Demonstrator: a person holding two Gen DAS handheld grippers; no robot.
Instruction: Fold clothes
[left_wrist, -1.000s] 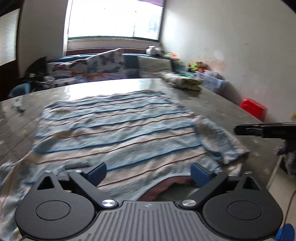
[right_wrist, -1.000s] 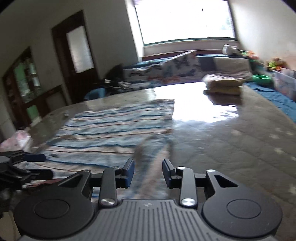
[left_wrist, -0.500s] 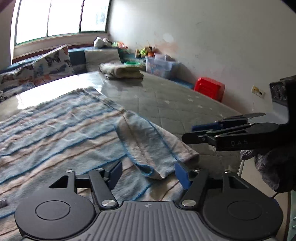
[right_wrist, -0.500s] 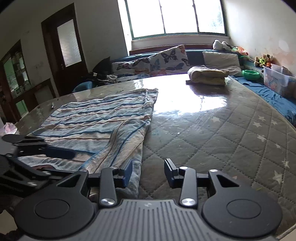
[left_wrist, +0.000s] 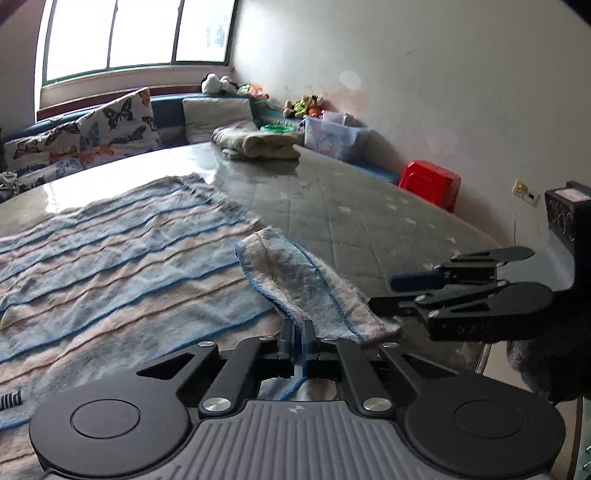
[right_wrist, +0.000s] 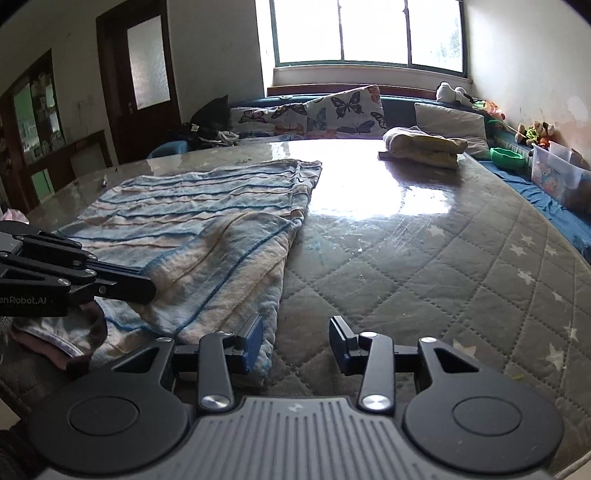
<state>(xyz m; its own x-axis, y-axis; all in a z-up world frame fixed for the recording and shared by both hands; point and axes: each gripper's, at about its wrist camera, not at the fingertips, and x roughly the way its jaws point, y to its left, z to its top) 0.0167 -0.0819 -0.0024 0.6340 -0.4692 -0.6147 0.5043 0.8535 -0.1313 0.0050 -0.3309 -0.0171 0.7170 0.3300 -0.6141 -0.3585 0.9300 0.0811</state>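
A blue-and-tan striped shirt (left_wrist: 122, 254) lies spread on the quilted table, its right sleeve (left_wrist: 314, 291) flopped toward the near edge. My left gripper (left_wrist: 297, 338) is shut on the sleeve's blue-trimmed edge. In the right wrist view the same shirt (right_wrist: 192, 206) spreads at left, with the sleeve (right_wrist: 221, 273) next to my right gripper (right_wrist: 295, 341). That gripper is open, its left finger touching the sleeve's hem and nothing between the pads. The right gripper (left_wrist: 417, 291) shows from the side in the left wrist view. The left gripper's fingers (right_wrist: 122, 282) rest on the sleeve.
A folded yellowish garment (right_wrist: 421, 146) sits on the table's (right_wrist: 424, 258) far side. Butterfly pillows (right_wrist: 332, 110) and a blue bench line the window wall. A red stool (left_wrist: 432, 181) and a clear storage bin (left_wrist: 332, 136) stand by the right wall.
My left gripper swung right from the shirt's neck to the right sleeve and shut on its edge. The right gripper stayed open, drawing closer to the sleeve hem.
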